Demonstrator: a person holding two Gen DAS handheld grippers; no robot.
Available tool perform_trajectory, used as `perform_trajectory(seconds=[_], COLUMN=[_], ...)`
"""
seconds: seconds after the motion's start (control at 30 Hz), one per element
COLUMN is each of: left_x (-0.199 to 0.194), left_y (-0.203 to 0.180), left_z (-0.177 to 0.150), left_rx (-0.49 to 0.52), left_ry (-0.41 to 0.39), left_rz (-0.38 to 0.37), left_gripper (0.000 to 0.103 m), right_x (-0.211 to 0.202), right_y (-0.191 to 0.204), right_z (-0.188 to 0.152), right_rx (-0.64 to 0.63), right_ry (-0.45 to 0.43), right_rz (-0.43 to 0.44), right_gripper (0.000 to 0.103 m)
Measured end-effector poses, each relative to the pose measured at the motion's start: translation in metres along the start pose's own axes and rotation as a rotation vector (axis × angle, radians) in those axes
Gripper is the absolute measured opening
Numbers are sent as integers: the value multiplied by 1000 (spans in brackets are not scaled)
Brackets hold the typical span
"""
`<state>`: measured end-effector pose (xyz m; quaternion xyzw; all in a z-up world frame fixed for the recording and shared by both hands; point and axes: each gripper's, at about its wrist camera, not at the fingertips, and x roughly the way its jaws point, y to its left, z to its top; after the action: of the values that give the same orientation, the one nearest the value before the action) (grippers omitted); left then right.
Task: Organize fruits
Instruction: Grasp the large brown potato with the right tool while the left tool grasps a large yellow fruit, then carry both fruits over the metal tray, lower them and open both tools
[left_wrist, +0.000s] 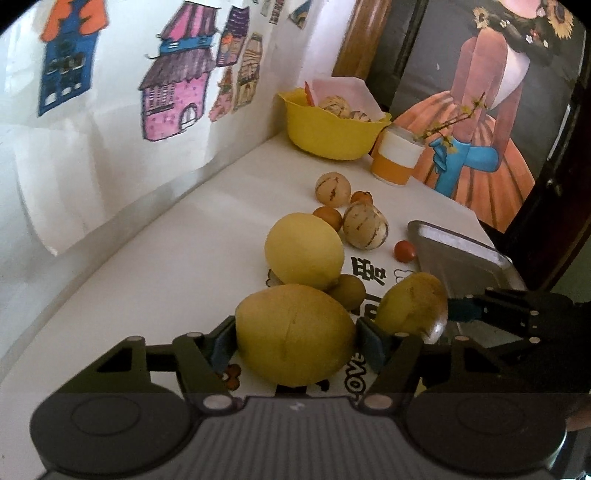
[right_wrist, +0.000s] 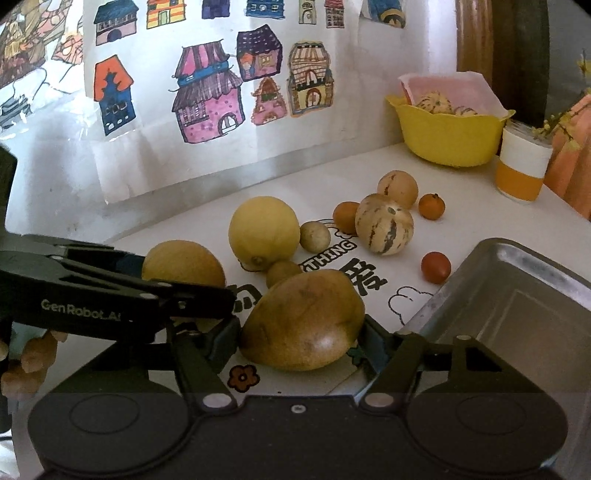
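In the left wrist view my left gripper is shut on a yellow lemon-like fruit, with a pad pressed on each side, low over the printed table mat. In the right wrist view my right gripper is shut on a brownish-yellow mango. The two grippers are side by side: the right gripper holds the mango just right of the lemon, and the left gripper holds the lemon to the mango's left. A yellow bowl with striped melons stands at the back.
A metal tray lies close on the right. A round yellow fruit, two striped melons, small oranges and a red tomato lie ahead. An orange-and-white cup stands beside the bowl. The wall with drawings runs along the left.
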<state>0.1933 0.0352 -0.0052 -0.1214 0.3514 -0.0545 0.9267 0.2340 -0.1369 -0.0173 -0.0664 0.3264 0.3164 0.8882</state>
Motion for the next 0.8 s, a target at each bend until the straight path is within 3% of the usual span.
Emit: perform_trajectory(seconds=[0.4,0.8], left_x=[-18,-22], left_y=[4,-16], left_z=[-9,5], left_rx=[-5,-7], left_ry=[-22,-43], left_rz=[13,-5], left_gripper=[72,72], right_x=[-8,-48], right_y=[5,-10], right_z=[-9,-14], right_rx=[33,154], right_ry=[-23,-131], right_rz=[24,34], right_gripper=[70,70])
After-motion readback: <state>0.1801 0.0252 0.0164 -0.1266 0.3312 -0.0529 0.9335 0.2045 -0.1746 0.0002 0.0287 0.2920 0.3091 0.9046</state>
